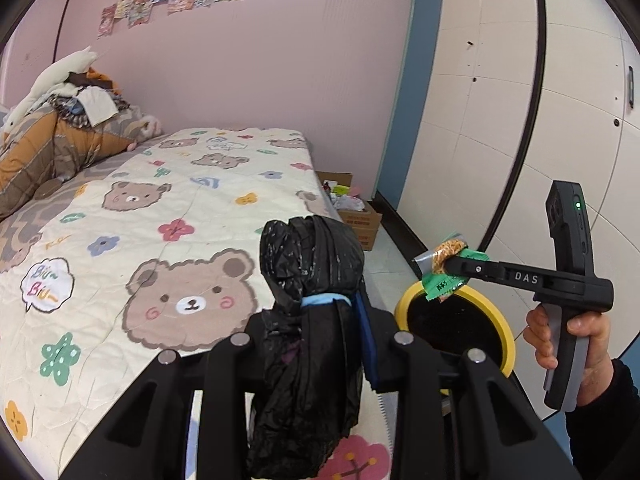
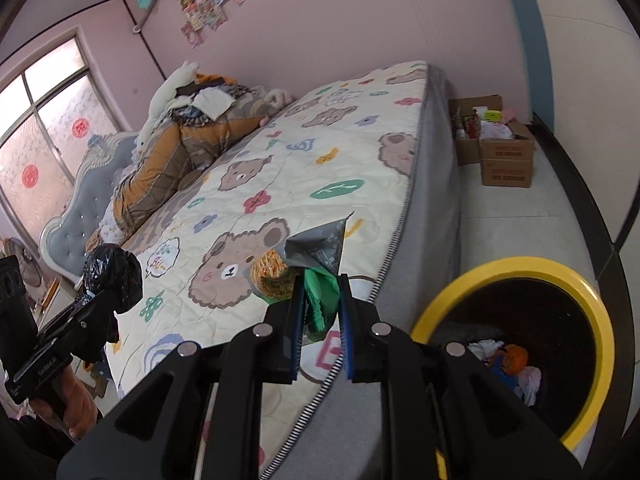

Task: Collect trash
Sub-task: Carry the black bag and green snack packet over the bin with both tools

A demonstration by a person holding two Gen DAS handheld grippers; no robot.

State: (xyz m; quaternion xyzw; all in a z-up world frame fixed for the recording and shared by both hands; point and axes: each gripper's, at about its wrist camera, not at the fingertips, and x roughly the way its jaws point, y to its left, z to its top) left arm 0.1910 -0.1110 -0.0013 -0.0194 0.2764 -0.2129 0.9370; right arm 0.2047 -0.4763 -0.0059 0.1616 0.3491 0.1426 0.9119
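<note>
Right hand-held gripper (image 2: 319, 300) is clamped on a crumpled snack wrapper (image 2: 316, 258), green and silver with an orange noodle print, which sticks out ahead of the blue-padded fingers (image 2: 297, 320). In the left wrist view that same wrapper (image 1: 448, 270) hangs just above the near rim of the yellow-rimmed trash bin (image 1: 506, 334). From the right wrist view the bin (image 2: 600, 320) stands on the floor to the right of the gripper, beside the bed, with white and orange scraps lying inside its dark liner. Left hand-held gripper (image 1: 320, 312) is closed on a bunched black plastic bag (image 1: 310, 264) bound by a blue band, held upright over the bed's edge. Behind both lies the bed (image 1: 180, 208) with its bear-print cover, a heap of bedding (image 1: 60, 140) at its far end, and cardboard boxes (image 2: 504, 152) on the floor by the pink wall.
</note>
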